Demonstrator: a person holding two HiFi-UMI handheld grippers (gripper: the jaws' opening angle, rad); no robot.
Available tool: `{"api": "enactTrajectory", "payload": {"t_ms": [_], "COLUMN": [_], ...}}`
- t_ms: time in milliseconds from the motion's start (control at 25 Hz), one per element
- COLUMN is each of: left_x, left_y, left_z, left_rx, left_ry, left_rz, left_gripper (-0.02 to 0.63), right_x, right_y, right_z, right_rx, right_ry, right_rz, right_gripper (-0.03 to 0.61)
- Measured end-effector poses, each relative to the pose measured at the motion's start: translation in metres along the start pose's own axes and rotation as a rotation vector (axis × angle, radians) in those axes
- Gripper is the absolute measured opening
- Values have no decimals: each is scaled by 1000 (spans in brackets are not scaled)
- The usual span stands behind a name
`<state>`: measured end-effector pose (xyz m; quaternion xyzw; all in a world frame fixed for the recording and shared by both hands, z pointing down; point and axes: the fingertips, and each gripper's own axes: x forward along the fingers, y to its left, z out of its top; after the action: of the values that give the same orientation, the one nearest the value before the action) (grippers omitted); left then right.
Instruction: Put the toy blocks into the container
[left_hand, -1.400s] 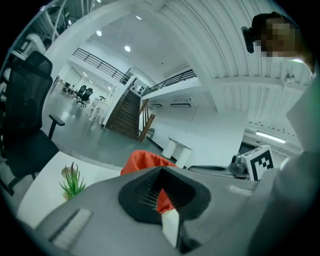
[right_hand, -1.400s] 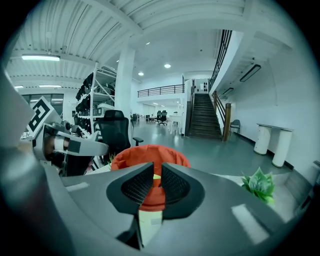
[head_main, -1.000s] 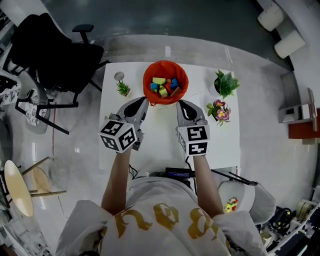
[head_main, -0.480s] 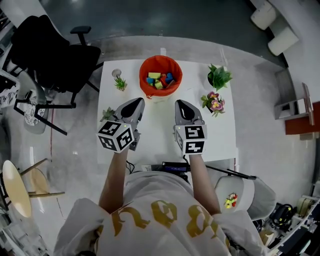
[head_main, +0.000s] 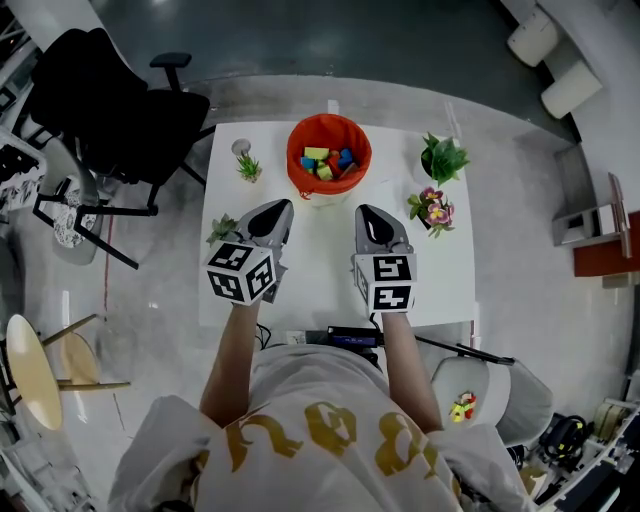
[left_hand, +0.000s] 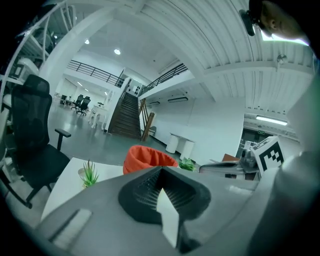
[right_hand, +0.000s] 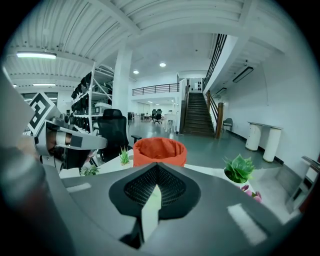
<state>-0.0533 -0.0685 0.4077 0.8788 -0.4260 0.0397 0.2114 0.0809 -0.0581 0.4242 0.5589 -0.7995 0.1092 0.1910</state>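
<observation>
An orange container (head_main: 328, 150) stands at the far middle of the white table (head_main: 320, 270), with several coloured toy blocks (head_main: 326, 164) inside it. My left gripper (head_main: 277, 208) hovers over the table just short of the container, a little to its left, shut and empty. My right gripper (head_main: 367, 213) is level with it on the right, also shut with nothing held. In the left gripper view the container (left_hand: 148, 158) shows beyond the closed left gripper (left_hand: 161, 171). In the right gripper view the container (right_hand: 159, 150) rises straight ahead of the closed right gripper (right_hand: 157, 165).
A small green plant (head_main: 248, 166) stands left of the container, another (head_main: 222, 228) at the table's left edge. A leafy plant (head_main: 443, 158) and pink flowers (head_main: 432, 211) stand at the right. A black office chair (head_main: 110, 110) is beyond the far left corner.
Both grippers have drawn back from the container's rim towards the person. A strip of bare table now lies between their tips and the container. Both stay shut.
</observation>
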Motion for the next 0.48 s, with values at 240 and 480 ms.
{"api": "enactTrajectory", "payload": {"t_ms": [240, 480], "left_x": [3, 6], "left_y": [-1, -1], "left_z": [1, 1], "left_rx": [-8, -10], "left_ry": [-1, 2], "left_rz": [-6, -9], "left_gripper": [1, 2], "right_x": [1, 2], "right_y": [-2, -5], "right_z": [2, 2], "right_rx": [-6, 2], "right_ry": [-3, -2], "right_rz": [2, 6], "right_gripper": [26, 26]}}
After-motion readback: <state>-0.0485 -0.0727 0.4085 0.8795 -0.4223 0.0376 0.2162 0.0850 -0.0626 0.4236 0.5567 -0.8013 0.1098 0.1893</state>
